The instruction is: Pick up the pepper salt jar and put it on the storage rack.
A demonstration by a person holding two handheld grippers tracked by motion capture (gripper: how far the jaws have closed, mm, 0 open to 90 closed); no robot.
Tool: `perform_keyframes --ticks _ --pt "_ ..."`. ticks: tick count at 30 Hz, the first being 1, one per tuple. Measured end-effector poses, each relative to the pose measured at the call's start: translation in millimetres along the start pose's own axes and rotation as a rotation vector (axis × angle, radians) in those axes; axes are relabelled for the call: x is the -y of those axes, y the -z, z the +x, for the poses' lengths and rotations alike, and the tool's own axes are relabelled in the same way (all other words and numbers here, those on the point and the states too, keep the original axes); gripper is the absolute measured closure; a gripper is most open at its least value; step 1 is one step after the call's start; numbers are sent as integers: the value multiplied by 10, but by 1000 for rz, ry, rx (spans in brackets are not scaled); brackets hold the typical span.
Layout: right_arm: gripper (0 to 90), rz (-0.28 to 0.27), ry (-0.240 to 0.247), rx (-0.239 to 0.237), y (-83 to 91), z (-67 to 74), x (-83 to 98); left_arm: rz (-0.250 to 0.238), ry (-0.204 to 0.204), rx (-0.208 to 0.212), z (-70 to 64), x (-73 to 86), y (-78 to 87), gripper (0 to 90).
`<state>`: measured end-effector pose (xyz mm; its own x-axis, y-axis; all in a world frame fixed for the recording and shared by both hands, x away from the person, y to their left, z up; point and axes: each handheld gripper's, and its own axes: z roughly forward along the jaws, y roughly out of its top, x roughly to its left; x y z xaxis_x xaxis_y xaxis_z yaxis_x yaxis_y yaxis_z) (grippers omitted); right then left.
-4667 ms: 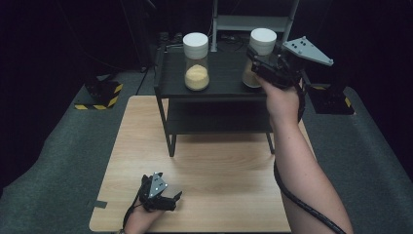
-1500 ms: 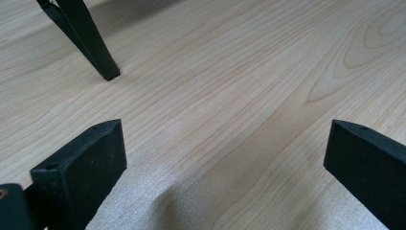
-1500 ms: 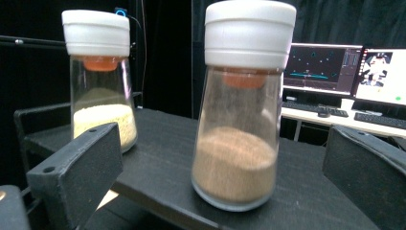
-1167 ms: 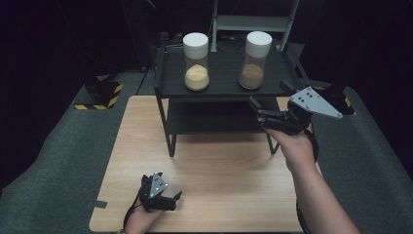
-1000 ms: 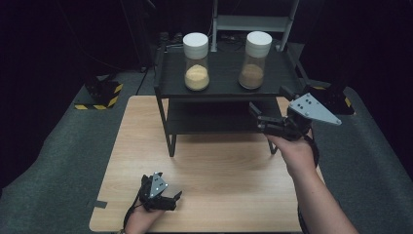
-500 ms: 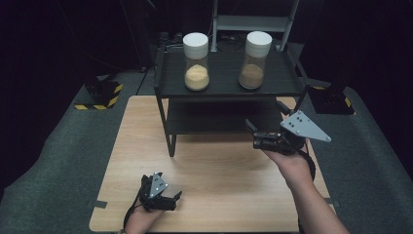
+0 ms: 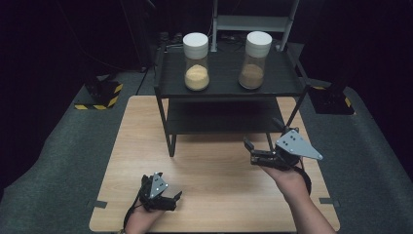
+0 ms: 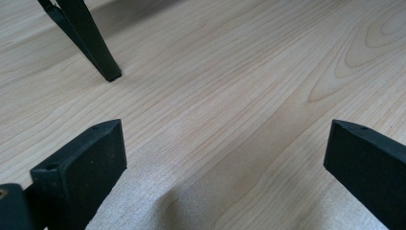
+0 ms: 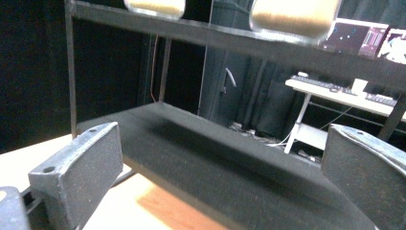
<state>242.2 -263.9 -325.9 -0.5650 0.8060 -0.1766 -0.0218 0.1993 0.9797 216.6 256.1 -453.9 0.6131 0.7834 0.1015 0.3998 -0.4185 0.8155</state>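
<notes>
— Left gripper (image 7: pixel 168 199)?
— Low over the near edge of the wooden table (image 7: pixel 214 185), jaws spread wide, nothing between them but bare wood in the left gripper view. Close to the tabletop; cannot tell whether touching. Black shelf leg (image 8: pixel 88 43) standing ahead on the wood.

— Right gripper (image 7: pixel 249 151)?
— Held above the table just in front of the black shelf unit (image 7: pixel 229 80), by its right leg. Jaws wide apart too, gripping nothing, pointed at the empty lower shelf (image 9: pixel 225 163).

— On top of the shelf unit?
— Two white-lidded jars, upright, well apart: yellow-powder jar (image 7: pixel 196 61) at left, brown-powder jar (image 7: pixel 254 59) at right. Neither touched by a gripper.
</notes>
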Motion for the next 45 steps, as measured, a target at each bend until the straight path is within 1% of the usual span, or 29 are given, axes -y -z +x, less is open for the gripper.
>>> perform_keyframes --ticks 4,10,12,17,22,33,35,38,40,42,45 --pt "0 14 14 -7 24 24 143 1 -2 0 -3 -1 0 11" --pt "0 51 -2 -11 50 43 333 0 -8 0 -8 0 0 11" --pt "0 68 -7 -10 56 55 409 3 -14 -1 -12 -6 0 11" --pt "0 118 -14 -4 64 85 598 3 -13 -2 -14 -5 0 11" --pt "0 146 -4 3 77 116 753 1 -14 -2 -15 -3 1 11" --pt "0 255 1 -3 52 135 1102 -9 -9 -6 -17 15 9 11" --pt "0 273 10 4 47 147 1172 -13 -3 -6 -13 23 12 11" --pt "0 300 17 18 36 173 1242 -13 -8 -7 -20 23 12 11" --pt "0 325 38 28 25 205 1287 -12 -10 -9 -29 21 11 11" --pt "0 348 50 29 16 225 1317 -12 -13 -15 -40 22 12 11" --pt "0 382 70 17 -5 237 1320 -15 -11 -17 -42 26 13 11"
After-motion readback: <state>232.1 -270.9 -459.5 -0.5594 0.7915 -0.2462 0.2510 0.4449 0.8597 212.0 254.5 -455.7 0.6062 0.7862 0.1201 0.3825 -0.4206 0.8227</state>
